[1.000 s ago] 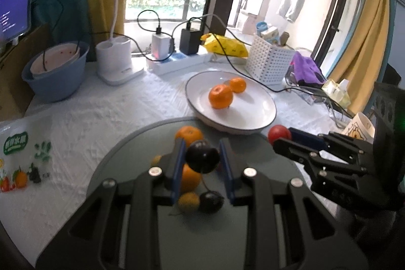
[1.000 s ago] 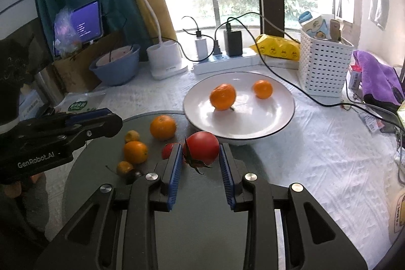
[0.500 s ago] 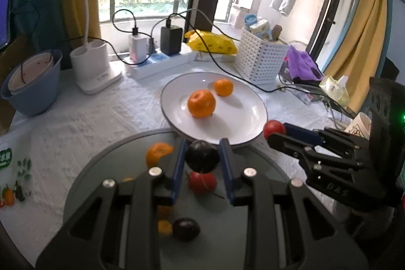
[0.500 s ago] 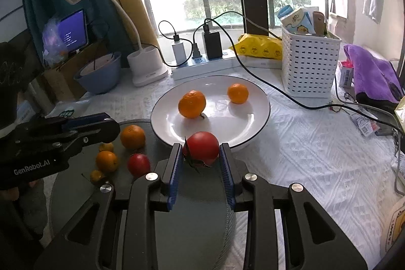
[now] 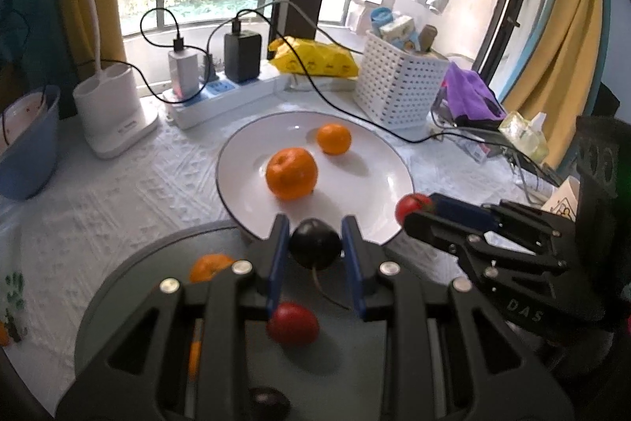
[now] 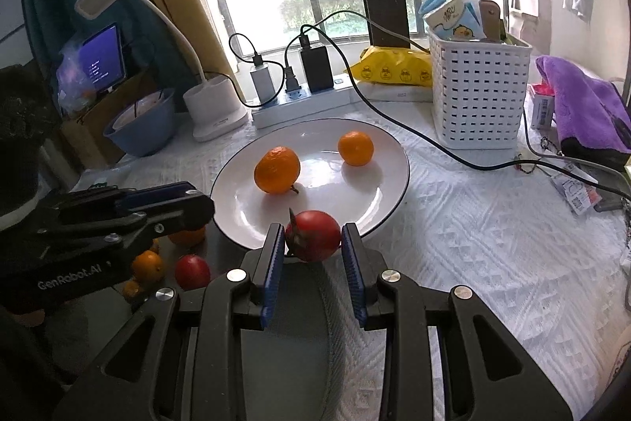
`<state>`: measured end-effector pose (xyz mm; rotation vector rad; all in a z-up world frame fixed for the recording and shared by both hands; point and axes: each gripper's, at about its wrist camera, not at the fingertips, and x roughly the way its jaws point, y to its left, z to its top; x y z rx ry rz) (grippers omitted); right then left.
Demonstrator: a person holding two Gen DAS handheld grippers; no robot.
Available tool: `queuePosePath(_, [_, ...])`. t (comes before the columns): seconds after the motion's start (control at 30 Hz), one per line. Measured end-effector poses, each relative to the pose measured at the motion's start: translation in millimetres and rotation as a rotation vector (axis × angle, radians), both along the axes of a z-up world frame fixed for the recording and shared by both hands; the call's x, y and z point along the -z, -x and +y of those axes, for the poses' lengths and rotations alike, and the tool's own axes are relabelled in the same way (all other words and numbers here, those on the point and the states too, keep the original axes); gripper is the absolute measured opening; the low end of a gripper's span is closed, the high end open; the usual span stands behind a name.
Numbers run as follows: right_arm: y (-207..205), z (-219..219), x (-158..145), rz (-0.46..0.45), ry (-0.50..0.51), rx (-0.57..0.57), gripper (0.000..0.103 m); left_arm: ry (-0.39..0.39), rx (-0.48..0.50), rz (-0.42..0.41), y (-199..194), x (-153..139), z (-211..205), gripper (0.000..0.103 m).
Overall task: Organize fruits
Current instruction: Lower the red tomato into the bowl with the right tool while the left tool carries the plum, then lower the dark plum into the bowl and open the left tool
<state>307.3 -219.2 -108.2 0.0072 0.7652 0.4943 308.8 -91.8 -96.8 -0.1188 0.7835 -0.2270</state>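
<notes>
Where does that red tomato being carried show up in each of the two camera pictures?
Left wrist view: the red tomato sits right of centre, pinched in the right gripper at the white plate rim.
Right wrist view: the tomato is at centre, between the blue pads.
Shared landmark: the white plate with two oranges.

Table [image 6: 453,223], white textured cloth, as I see it from both wrists. On it: white plate [image 6: 378,208], dark round tray [image 5: 130,287] touching the plate's near rim, white power strip [image 6: 299,105], lamp base [image 6: 215,109], blue bowl [image 6: 146,133], white slotted basket [image 6: 477,97], yellow packet [image 6: 390,72], purple cloth [image 6: 583,105], black cable [image 6: 434,145].
</notes>
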Motion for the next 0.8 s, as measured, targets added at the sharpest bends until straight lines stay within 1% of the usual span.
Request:
queuePosePath(0.27, [-10,-2,2,-0.001,-0.009,0.004,0.032,0.006,0.021,0.006,-19,6,-7,0.028])
queuePosePath(0.53, [-18,-5,5,0.014,-0.016,0.027,0.032,0.016,0.022,0.022,-31,12,-7,0.028])
queuePosePath(0.7, [-19,-9,5,0.019,-0.015,0.054,0.032,0.016,0.009,0.026,-34,11,-5,0.030])
queuePosePath(0.73, [-19,-9,5,0.020,-0.015,0.057,0.032,0.016,0.006,0.026,-33,11,-5,0.032])
queuePosePath(0.8, [-18,-9,4,0.018,-0.012,0.061,0.032,0.019,-0.002,0.026,-32,10,-3,0.034])
